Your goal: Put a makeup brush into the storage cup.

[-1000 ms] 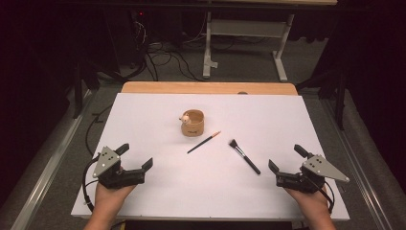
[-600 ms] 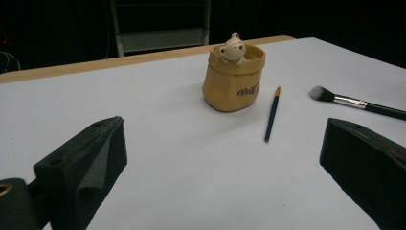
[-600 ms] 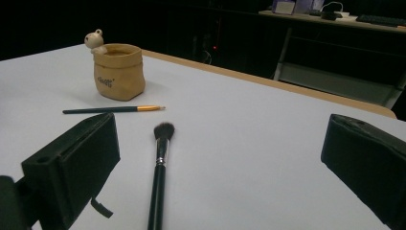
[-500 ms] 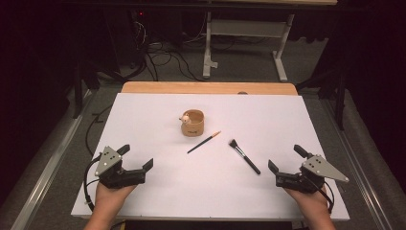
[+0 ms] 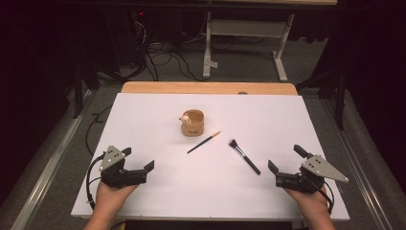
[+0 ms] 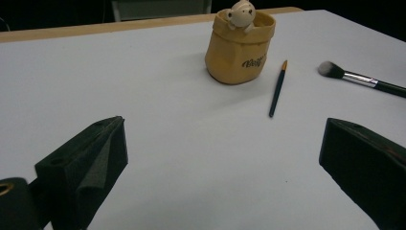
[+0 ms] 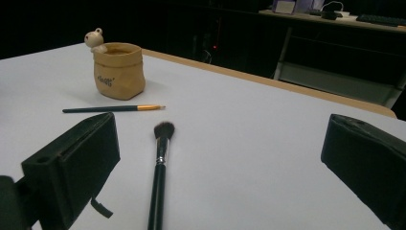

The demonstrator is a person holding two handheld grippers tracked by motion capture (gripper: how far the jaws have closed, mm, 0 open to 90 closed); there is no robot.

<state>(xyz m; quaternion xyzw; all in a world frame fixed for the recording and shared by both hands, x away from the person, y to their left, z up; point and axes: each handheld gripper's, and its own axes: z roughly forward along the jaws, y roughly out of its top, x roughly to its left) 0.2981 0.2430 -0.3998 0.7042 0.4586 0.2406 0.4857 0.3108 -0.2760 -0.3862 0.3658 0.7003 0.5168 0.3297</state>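
Glossy tan ceramic pot point(image 6: 240, 45), soft-bristled makeup brush point(image 7: 160, 165) with shiny metal ferrule, matt white table point(image 5: 158, 115).

Black-handled makeup brush point(image 6: 364, 79): handle end cut off at left gripper view's right edge. Script on tan ceramic pot point(image 7: 118, 71): too blurred to read.

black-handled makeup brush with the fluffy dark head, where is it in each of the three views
High view: the black-handled makeup brush lies right of centre on the white table, nearest the right gripper.
Left gripper view: the brush is at the far right edge.
Right gripper view: the brush is low and left of centre, head pointing away.
Shared landmark: the tan ceramic pot with a small animal figure.
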